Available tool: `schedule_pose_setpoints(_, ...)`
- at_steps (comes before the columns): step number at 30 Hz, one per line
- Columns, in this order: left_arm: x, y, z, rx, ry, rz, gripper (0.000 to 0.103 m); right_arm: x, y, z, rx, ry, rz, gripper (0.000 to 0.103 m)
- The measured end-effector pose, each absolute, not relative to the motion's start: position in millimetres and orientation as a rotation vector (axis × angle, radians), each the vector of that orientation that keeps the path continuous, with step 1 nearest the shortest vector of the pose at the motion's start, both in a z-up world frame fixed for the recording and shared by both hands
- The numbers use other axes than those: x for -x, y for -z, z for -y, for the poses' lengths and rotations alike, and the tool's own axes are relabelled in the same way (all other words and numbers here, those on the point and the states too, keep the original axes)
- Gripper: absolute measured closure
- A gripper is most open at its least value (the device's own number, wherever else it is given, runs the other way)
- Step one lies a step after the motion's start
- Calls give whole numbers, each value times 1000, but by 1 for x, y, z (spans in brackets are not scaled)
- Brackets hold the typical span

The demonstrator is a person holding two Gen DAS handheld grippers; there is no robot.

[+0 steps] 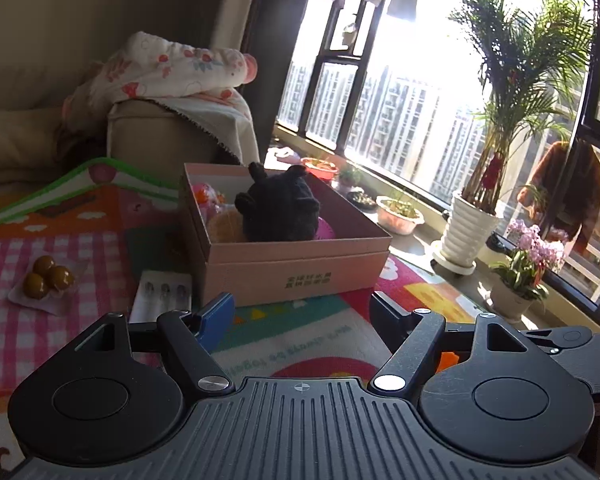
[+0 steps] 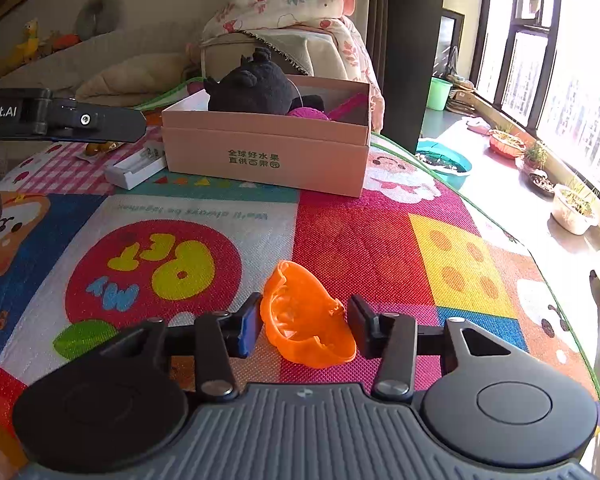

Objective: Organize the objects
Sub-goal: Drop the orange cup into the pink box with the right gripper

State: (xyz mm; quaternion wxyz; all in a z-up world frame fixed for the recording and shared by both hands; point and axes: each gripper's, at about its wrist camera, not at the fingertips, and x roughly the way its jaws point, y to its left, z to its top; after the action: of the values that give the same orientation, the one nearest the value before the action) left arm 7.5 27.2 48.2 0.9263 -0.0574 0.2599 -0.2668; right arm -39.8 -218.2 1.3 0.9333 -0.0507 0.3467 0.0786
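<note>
A pink cardboard box (image 1: 296, 268) (image 2: 266, 148) stands on the colourful play mat and holds a black plush toy (image 1: 278, 210) (image 2: 252, 90) and other toys. My left gripper (image 1: 302, 316) is open and empty, held above the mat in front of the box. My right gripper (image 2: 304, 326) is low over the mat, its jaws on either side of an orange plastic mould (image 2: 306, 320); the left finger touches it, the right finger stands just beside it. A pack of brown balls (image 1: 46, 276) and a small white box (image 1: 162, 296) (image 2: 136, 166) lie left of the pink box.
The play mat (image 2: 380, 240) covers a low surface. A sofa with a floral blanket (image 1: 172, 68) is behind the box. A window ledge on the right carries plant pots (image 1: 466, 232), a flowering plant (image 1: 528, 264) and basins (image 2: 444, 162). The left gripper's body (image 2: 60, 116) shows at the left.
</note>
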Motion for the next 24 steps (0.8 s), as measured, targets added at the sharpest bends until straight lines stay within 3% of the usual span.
schedule_pose_setpoints(8,-7,-37,-57,187,491,-542,24,16,-45,212,137,-189,-647,58)
schedule_pose_setpoints(15,-3,-25,-71,186,452,-562,24,-93,-137,202,124,-134,-448,57)
schedule_pose_setpoints(17,-1,-23,-75,167,434,-573,24,-136,-151,202,103,-118,-448,44)
schedule_pose_setpoints(18,1,-22,-77,155,424,-571,24,-151,-155,204,85,-96,-452,29)
schedule_pose_setpoints(21,4,-21,-84,127,403,-561,24,-165,-157,213,24,-62,-463,22)
schedule_pose_setpoints(24,-1,-17,-90,135,364,-560,24,-146,-144,220,-32,-76,-470,7)
